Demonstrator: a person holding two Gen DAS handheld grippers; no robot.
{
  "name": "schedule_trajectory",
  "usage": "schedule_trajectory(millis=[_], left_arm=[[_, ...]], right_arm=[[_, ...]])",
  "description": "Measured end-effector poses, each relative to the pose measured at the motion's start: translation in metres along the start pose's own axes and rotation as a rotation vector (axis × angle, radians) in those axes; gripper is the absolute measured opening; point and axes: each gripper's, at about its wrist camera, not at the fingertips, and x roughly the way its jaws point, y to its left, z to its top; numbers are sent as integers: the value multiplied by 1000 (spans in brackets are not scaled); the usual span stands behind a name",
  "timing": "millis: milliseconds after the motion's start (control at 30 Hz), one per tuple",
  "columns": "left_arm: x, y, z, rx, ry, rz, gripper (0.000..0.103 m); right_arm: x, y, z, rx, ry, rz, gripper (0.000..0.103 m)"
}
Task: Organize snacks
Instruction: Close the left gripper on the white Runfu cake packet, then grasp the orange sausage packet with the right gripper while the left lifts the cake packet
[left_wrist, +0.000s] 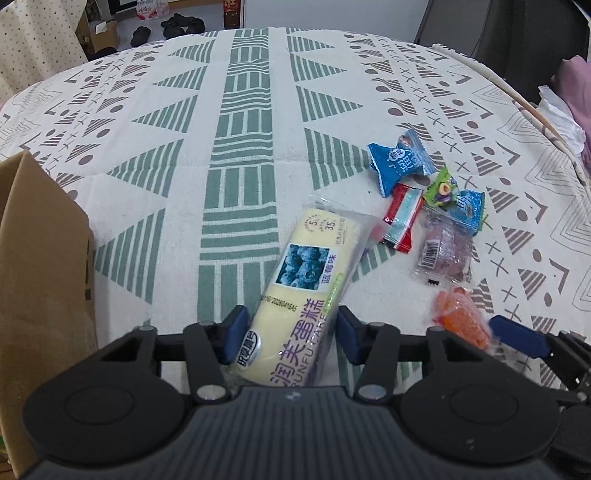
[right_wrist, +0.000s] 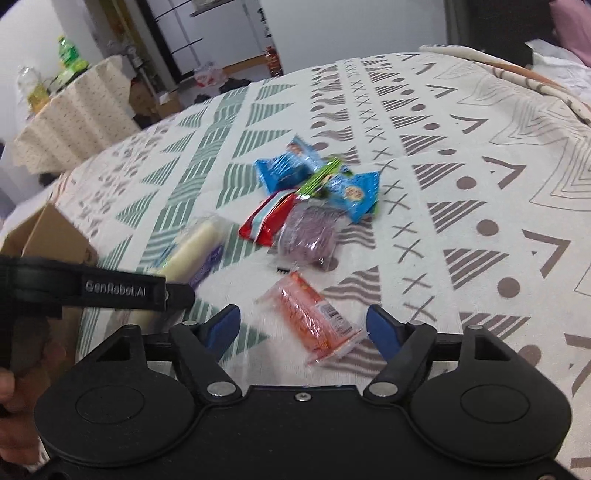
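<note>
Snacks lie in a loose cluster on the patterned tablecloth (left_wrist: 258, 110) that covers the surface, toward its right side in the left wrist view; a blue candy wrapper (left_wrist: 400, 162) sits farthest from the camera, a green wrapper (left_wrist: 441, 190) and a second blue packet (left_wrist: 467, 210) just beside it, a red and pale blue packet (left_wrist: 400, 218) touching them, and a clear packet with a purple cake (left_wrist: 443, 251) nearer the near edge; an orange snack in clear wrap (right_wrist: 314, 321) lies apart from the cluster, close to the near edge.

Left gripper (left_wrist: 290, 332) has its jaws pinching the blueberry cake roll (left_wrist: 306, 266), a pale yellow roll in a clear printed wrapper, whose far end points at the cluster and whose near end sits between the blue pads; right gripper (right_wrist: 303, 328) has its jaws spread wide, with the orange snack lying between and just ahead of them, neither pad touching it.

Cardboard box (left_wrist: 40, 258) stands at the left edge of the surface, one brown flap raised; its inside is hidden, so what it holds cannot be told.
</note>
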Motion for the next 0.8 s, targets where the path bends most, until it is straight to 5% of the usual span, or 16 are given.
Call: schedule_trajectory(millis=[100,300,800], left_arm=[[-3,-2,-3,11,-3,5,41],[-12,-1,-11,-22,4,1,36],[-59,10,-26,-103,-47,-54,34]], right_arm=[[-2,2,-3,-26,6,-30,38],[-13,-7,-5,29,16,4,23],[-52,-12,-6,112,-66,41,22]])
